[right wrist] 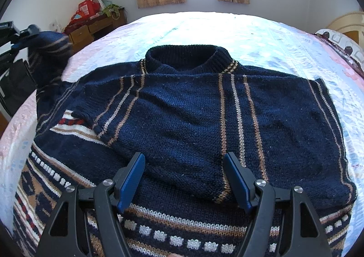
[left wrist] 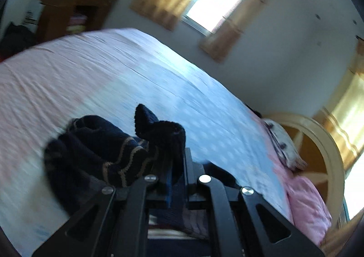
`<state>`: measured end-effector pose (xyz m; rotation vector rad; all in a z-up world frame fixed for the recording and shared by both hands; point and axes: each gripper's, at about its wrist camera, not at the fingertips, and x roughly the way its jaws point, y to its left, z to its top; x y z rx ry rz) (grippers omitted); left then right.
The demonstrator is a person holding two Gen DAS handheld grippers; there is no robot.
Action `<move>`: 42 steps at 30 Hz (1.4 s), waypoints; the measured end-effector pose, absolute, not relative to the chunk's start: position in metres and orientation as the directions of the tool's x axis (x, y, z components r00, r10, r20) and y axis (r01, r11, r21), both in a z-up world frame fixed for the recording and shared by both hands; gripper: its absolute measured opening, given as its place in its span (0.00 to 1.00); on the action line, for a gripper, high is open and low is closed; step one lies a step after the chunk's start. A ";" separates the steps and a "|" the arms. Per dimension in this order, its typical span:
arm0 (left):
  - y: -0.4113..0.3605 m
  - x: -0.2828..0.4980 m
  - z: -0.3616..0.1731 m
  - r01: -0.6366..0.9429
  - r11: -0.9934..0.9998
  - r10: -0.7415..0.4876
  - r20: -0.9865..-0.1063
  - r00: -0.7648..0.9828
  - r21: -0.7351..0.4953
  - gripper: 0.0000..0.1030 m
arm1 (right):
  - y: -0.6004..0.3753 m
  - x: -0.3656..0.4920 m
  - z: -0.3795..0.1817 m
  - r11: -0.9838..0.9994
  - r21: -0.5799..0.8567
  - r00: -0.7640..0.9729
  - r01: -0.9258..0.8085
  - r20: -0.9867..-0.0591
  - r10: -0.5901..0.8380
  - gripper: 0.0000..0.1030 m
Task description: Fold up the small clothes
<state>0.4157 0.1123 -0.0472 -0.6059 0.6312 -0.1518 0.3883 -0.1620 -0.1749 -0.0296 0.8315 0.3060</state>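
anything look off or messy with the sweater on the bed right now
Nothing is damaged. The sweater lies flat on the bed except one sleeve, which the shut left gripper holds bunched up in the air off the left side. The right gripper hovers open over the hem.

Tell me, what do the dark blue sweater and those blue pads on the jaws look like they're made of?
The sweater looks like knitted wool or acrylic yarn; rows of V-shaped stitches and a ribbed collar show, matte and slightly fuzzy. Which fibre can't be told. The blue pads on the right gripper look like rubber or soft plastic, smooth with a dull sheen, set on black arms of what seems hard plastic.
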 end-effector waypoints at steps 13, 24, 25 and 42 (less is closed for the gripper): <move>-0.036 0.430 -0.093 0.085 0.938 -0.290 -0.631 0.719 -0.335 0.10 | -0.197 0.390 -0.175 0.899 0.352 0.626 -0.259 -0.648 0.434 0.70; -0.004 0.370 -0.081 0.068 0.997 -0.041 -0.568 0.822 0.027 0.87 | -0.210 0.390 -0.176 0.861 0.439 0.627 -0.257 -0.602 0.495 0.71; 0.008 0.367 -0.085 0.024 0.998 0.016 -0.566 0.824 0.064 0.89 | -0.211 0.390 -0.176 0.858 0.445 0.629 -0.257 -0.597 0.498 0.71; 0.150 0.361 -0.167 -0.279 0.960 0.175 -0.767 0.618 -0.006 0.93 | -0.156 0.448 -0.166 0.897 0.389 0.513 -0.210 -0.737 0.439 0.61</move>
